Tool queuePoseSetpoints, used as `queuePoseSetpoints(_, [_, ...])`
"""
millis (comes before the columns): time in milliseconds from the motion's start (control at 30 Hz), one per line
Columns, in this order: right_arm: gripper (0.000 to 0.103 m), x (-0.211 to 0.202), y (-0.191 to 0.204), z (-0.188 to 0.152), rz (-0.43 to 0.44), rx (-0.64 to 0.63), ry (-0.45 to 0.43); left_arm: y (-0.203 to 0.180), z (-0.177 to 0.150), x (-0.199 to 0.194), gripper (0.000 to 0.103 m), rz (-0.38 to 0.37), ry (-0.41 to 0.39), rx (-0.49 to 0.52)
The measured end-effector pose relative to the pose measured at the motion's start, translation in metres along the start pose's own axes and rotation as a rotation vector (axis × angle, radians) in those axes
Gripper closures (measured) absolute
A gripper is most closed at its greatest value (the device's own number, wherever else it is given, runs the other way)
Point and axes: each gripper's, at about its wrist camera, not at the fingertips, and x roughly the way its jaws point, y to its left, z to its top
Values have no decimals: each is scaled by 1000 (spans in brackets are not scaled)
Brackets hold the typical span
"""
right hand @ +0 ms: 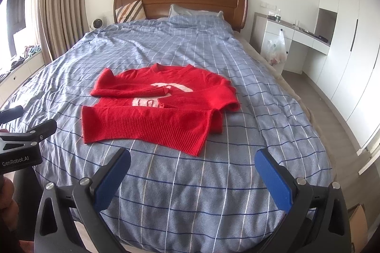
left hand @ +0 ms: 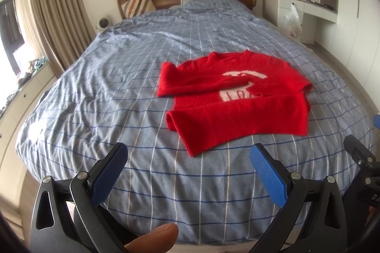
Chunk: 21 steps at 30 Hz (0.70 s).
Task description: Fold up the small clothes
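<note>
I am holding my left claw (left hand: 187, 166) and right claw (right hand: 192, 172) spread wide and empty, both hovering over the near end of the bed's blue checked duvet (right hand: 190, 191). The red knitted sweater (right hand: 159, 108), sleeves crossed on its chest, is lying ahead of both, hem nearest, width running left-right. Bedroom: wooden headboard (right hand: 180, 1), white cupboards (right hand: 344, 39).
</note>
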Motion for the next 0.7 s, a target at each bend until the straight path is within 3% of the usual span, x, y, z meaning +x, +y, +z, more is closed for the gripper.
queuePoseSetpoints(700, [0, -13, 5, 4, 16, 2, -25, 13, 1, -3, 0, -8, 3, -54])
